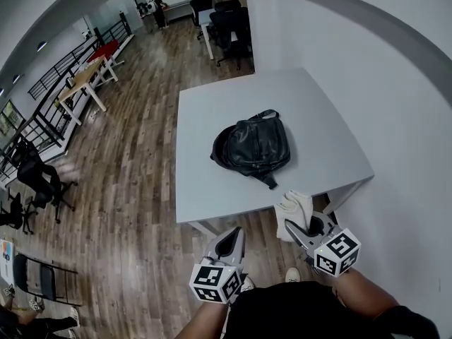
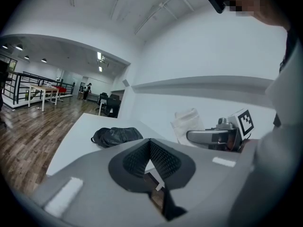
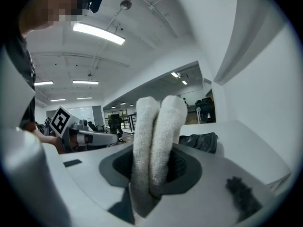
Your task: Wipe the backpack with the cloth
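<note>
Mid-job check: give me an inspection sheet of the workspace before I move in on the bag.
Surface: white table, carrying only the backpack.
Job's things: black backpack lies near the table's middle; white cloth is off the table, folded in the right tongs.
Clutter: nothing seen.
Grippers: left tongs shut, empty; right tongs shut on the cloth; both are short of the table's near edge, neither touching the backpack.
Cables: nothing seen.
Surroundings: wood floor; white wall at the right; office chairs at the left; a person far off.
</note>
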